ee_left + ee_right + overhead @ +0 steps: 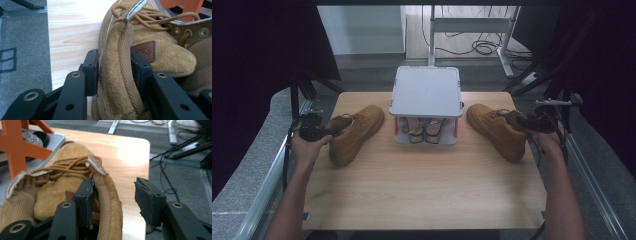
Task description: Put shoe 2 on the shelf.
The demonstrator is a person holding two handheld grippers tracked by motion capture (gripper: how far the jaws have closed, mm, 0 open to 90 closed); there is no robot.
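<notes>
Straddling the left boot's heel collar, the left claw.

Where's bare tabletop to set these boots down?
The near half of the table, in front of the rack and between both forearms, is bare. The far half is crowded: left boot, rack, right boot, with narrow gaps between them.

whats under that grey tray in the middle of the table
Under the grey tray sits a lower shelf on orange posts, holding a pair of dark strappy shoes. Their back halves are covered by the tray.
</notes>
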